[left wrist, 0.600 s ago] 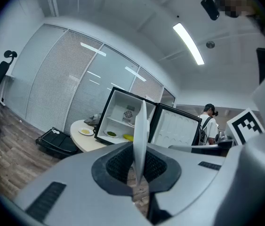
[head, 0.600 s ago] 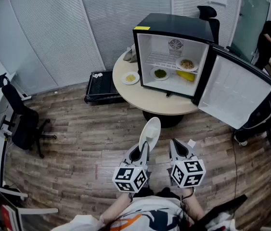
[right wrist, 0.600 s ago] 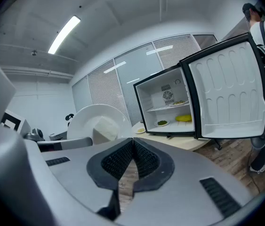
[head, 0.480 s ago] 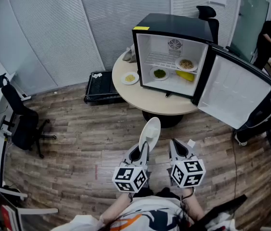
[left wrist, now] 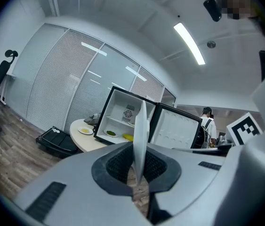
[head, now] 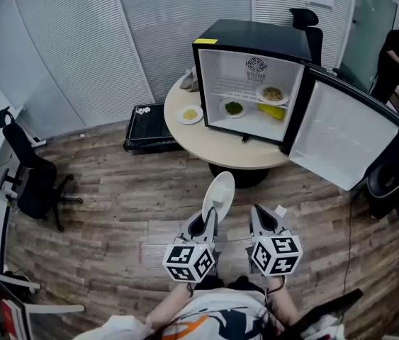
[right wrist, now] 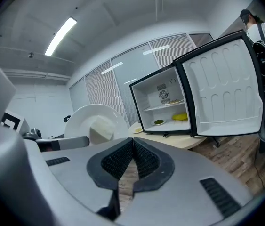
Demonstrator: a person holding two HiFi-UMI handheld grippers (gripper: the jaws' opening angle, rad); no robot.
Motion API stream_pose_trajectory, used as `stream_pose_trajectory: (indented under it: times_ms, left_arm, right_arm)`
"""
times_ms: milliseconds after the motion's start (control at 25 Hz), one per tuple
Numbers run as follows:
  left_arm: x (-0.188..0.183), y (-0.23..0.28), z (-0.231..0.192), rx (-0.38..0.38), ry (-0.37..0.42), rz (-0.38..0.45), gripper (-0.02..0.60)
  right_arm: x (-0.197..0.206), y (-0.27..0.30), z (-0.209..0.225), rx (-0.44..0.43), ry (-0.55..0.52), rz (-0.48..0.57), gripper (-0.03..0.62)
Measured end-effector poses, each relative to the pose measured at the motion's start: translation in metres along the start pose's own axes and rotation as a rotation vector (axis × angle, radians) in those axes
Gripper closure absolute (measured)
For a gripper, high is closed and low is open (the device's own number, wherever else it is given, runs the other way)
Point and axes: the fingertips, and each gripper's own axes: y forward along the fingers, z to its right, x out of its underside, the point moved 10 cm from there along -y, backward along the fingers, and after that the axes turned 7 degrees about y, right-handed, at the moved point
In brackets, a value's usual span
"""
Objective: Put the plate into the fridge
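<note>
My left gripper is shut on a white plate, held upright by its rim above the wooden floor; the plate shows edge-on between the jaws in the left gripper view. Beside it my right gripper is shut with nothing in it; its jaws meet in the right gripper view, where the plate stands to the left. The black mini fridge sits on a round table ahead, its door swung open to the right. Inside are small plates of food and a yellow item.
A plate of food lies on the table left of the fridge. A black case lies on the floor behind the table. An office chair stands at left. A person stands at the far right behind the door.
The view has shifted slightly; the fridge and table sit a touch further left. The grippers and the plate keep their pose.
</note>
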Motion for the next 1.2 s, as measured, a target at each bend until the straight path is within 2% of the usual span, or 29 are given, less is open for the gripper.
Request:
stream_pose_trajectory:
  times_ms: [880, 1200]
  left_arm:
    - [0.015, 0.04, 0.049, -0.03, -0.051, -0.006, 0.554]
    - [0.013, 0.052, 0.052, -0.045, -0.059, -0.016, 0.554]
  right_arm:
    - [-0.004, -0.01, 0.069, -0.03, 0.017, -0.044, 0.577]
    - [-0.007, 0.001, 0.08, -0.055, 0.029, -0.06, 0.577]
